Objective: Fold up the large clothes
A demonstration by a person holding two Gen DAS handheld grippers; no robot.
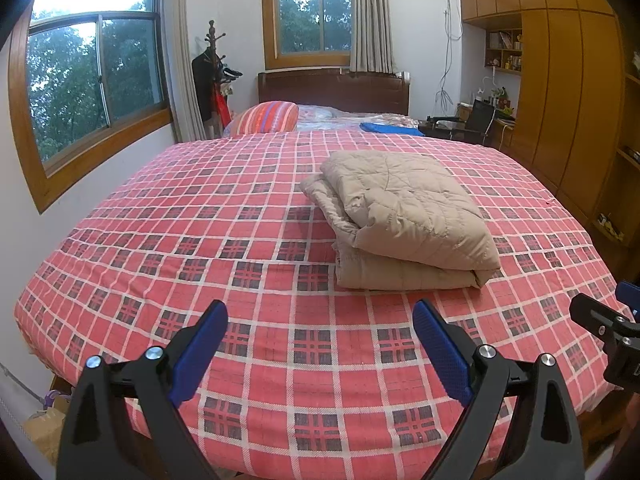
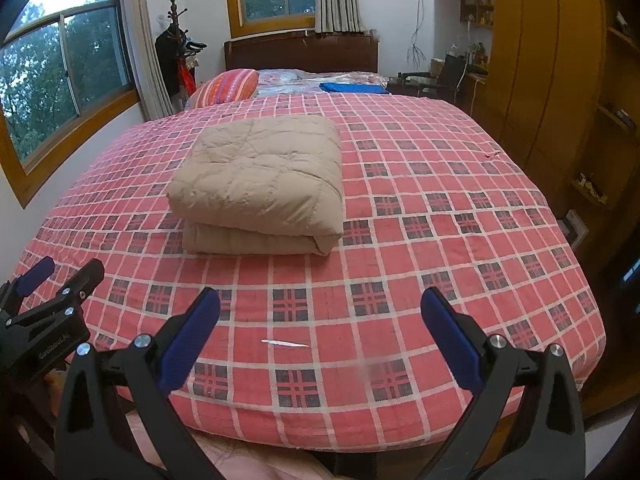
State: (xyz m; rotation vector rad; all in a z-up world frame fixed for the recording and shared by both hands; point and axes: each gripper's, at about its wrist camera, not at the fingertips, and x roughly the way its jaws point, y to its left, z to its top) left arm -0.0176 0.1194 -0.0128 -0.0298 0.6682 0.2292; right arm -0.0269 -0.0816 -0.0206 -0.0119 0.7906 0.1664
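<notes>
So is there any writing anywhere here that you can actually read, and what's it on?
Left gripper, seen from the right wrist: pale lettering on its black body, too small and blurred to read.
Shelf items: any labels too small to read.
Beige quilt, bedspread: no text.

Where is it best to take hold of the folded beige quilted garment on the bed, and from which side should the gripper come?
Probably grip the beige quilted garment at its near right corner, coming low from the foot of the bed. There the stacked layers end in a rounded fold facing both open grippers, right gripper nearest.
</notes>
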